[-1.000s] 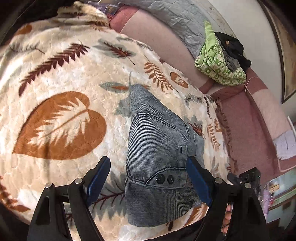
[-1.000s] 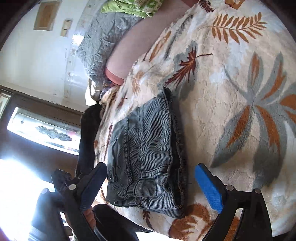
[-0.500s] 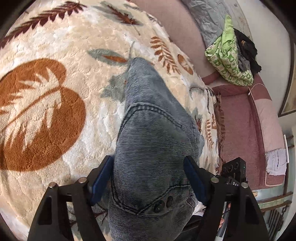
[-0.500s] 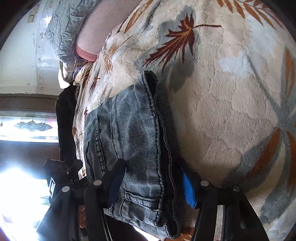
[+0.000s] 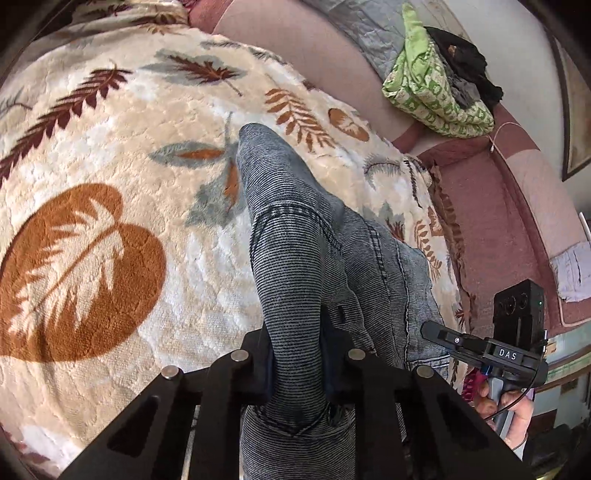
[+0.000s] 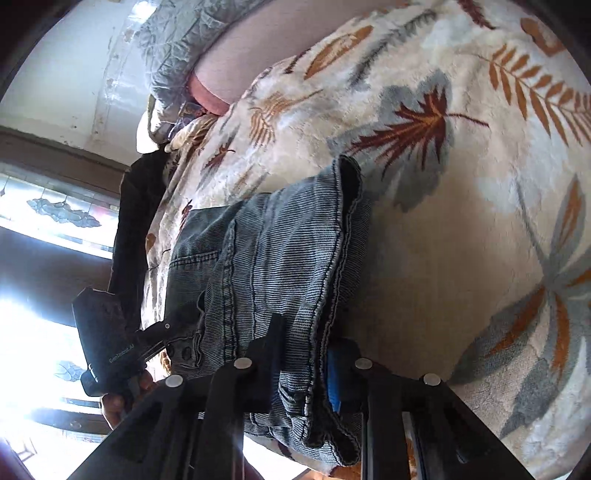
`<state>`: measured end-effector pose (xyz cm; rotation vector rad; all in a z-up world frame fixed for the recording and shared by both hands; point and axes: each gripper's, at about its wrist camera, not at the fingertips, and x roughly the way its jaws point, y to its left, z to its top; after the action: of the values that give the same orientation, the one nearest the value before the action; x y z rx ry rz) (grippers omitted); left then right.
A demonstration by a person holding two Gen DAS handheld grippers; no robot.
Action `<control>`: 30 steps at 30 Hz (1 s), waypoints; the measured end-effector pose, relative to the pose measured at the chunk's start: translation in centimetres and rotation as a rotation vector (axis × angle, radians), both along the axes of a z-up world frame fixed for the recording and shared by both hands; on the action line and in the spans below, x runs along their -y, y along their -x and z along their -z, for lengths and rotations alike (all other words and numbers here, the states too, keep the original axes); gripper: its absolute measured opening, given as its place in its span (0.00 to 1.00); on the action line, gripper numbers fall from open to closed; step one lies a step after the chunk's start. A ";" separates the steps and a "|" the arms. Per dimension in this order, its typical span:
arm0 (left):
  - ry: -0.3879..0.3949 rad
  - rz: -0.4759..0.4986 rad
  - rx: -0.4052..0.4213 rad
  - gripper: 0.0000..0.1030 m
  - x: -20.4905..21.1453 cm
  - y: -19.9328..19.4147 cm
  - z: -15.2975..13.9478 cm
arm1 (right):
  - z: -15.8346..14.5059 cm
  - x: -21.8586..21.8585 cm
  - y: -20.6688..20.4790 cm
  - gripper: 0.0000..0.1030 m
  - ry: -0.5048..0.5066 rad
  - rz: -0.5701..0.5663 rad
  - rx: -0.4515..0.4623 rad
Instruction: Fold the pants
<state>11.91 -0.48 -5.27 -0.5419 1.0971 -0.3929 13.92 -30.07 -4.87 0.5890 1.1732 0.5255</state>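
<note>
- Two grippers are closing on folded grey pants (image 5: 295,266) lying mid-frame on a leaf-patterned blanket (image 5: 110,177).
- Left gripper (image 5: 297,363) is pinching a bunched fold.
- Right gripper (image 6: 303,365) is pinching the layered edge.

Pants (image 5: 295,258): grey-blue denim, fine ribbed stripe, dark stitching. Blanket (image 5: 110,166): cream, with rust, maroon and grey-blue leaf print. Bundled cloth (image 5: 432,92): lime green, white pattern.

This is a home bedroom: a bed (image 5: 498,229) spread with a plush leaf-patterned blanket (image 5: 110,177), a grey quilt (image 5: 369,33) against the wall, a pile of clothes (image 5: 439,85) at the bed's far corner, and a patterned-glass window (image 6: 48,210).
</note>
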 end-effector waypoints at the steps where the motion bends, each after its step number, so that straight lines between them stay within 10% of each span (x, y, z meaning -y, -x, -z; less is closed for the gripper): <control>1: -0.009 0.003 0.026 0.19 0.0 0.1 -0.8 | -0.9 -0.3 0.0 0.20 0.007 -0.007 0.019; 13: -0.019 -0.035 0.187 0.19 -3.6 -4.0 -7.4 | -8.9 -4.3 -3.7 0.20 0.045 -0.043 0.183; 30: -0.078 -0.060 0.036 0.29 -4.4 -6.8 0.6 | -0.8 -6.2 -7.1 0.24 0.080 -0.013 0.055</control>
<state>18.74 3.97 -5.82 -0.4962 1.0551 -0.3055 21.02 -23.89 -4.07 0.4960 1.1414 0.5006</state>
